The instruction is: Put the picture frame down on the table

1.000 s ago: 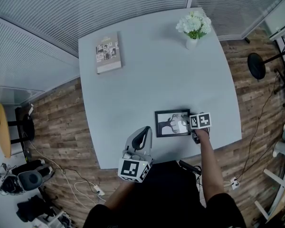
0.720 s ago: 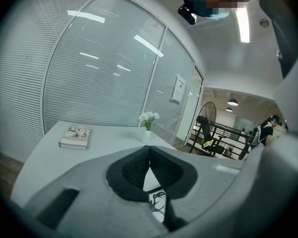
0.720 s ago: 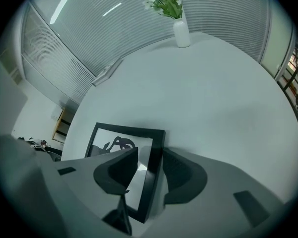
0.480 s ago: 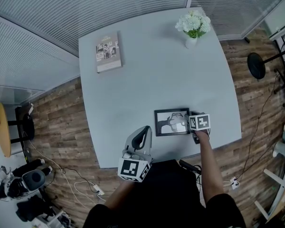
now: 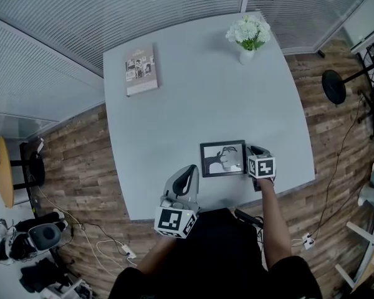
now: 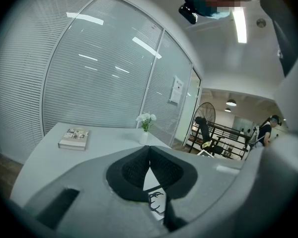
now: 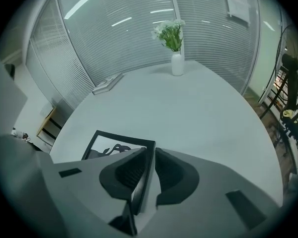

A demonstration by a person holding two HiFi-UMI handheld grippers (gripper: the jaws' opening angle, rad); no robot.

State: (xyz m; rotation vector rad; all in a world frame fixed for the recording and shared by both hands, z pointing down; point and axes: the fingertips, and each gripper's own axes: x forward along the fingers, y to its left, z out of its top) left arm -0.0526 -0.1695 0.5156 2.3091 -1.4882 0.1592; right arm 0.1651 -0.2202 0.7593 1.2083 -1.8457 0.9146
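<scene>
My right claw (image 7: 150, 153) has just been closing and is pinching the picture frame (image 5: 223, 159), which seems to be lying flat on the tabletop (image 5: 193, 92); only releasing is remaining.

Bright, even light falls on the pale table (image 5: 193, 86), with only faint shadows at its near edge, while a ceiling light (image 6: 239, 26) above it glares and streaks the glass wall (image 6: 104, 83) beyond it, and all views bow outward, the two gripper views darkening and blurring at their rims.
</scene>
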